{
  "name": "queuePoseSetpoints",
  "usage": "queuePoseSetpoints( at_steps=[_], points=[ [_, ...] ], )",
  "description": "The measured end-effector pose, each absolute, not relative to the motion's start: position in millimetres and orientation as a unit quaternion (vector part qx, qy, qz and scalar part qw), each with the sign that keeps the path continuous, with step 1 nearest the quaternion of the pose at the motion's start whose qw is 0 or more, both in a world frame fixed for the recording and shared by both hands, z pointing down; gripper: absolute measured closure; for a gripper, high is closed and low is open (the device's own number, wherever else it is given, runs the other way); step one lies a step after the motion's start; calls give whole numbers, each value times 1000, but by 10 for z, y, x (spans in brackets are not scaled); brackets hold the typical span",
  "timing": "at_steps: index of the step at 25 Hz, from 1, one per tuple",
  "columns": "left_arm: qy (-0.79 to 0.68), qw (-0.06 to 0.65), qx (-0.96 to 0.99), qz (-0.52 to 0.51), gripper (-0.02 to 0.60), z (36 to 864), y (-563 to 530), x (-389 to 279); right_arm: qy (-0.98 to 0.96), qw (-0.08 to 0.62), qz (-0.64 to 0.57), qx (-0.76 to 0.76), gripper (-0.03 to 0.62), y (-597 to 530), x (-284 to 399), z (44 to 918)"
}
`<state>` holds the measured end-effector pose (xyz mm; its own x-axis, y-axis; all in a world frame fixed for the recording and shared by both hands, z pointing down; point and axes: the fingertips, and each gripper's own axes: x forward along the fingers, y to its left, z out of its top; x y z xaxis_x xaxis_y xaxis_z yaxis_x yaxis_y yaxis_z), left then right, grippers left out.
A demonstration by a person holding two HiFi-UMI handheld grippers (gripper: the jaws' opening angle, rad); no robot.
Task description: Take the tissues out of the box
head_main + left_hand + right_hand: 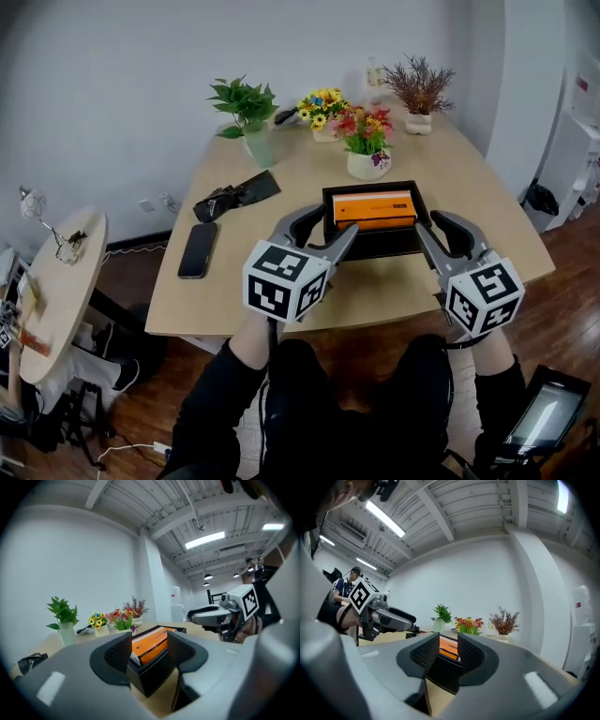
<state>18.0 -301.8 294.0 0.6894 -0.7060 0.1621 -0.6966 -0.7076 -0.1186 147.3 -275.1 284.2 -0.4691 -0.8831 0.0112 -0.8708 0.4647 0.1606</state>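
A black open box (375, 247) sits near the front edge of the wooden table (300, 178), with an orange tissue pack (373, 210) lying in it. My left gripper (337, 225) is at the box's near left corner, jaws open. In the left gripper view, the box corner (150, 677) and the orange pack (157, 641) show in the gap, and the pads stand apart from them. My right gripper (428, 225) is at the near right corner, also open. In the right gripper view, the box (443, 672) lies just beyond its jaws.
A black phone (198, 249) and a dark bundle (234, 195) lie left of the box. Behind it stand a red flower pot (366, 145), a green plant (248, 112), yellow flowers (322, 106) and a dried plant (419, 89). A round side table (56, 291) stands at far left.
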Motion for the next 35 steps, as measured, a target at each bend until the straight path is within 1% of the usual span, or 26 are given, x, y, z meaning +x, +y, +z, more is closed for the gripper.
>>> queuePoseSetpoints(
  at_steps=[2, 6, 11, 15, 20, 27, 31, 35],
  points=[
    [358, -2, -925, -130, 351, 2978, -3144, 226, -861, 87, -41, 500, 468, -2919, 1506, 2902],
    [324, -52, -928, -179, 351, 3028, -3362, 288, -876, 147, 13, 460, 459, -3166, 1510, 2975],
    [301, -56, -913, -268, 348, 3252, -3425, 392, -880, 188, 63, 431, 451, -3358, 1491, 3089],
    [276, -77, -908, -306, 344, 3299, -3435, 432, -884, 224, 106, 396, 416, -3407, 1412, 3159],
    [276, -60, -892, -353, 344, 3337, -3514, 405, -881, 258, 126, 376, 410, -3515, 1382, 3207],
    [297, -46, -886, -354, 350, 3391, -3613, 438, -865, 305, 97, 385, 421, -3576, 1304, 3373],
    [304, -25, -885, -353, 390, 3404, -3642, 474, -854, 320, 61, 405, 442, -3642, 1299, 3365],
    [306, -12, -892, -333, 434, 3399, -3634, 474, -858, 302, 43, 414, 477, -3639, 1312, 3363]
  ],
)
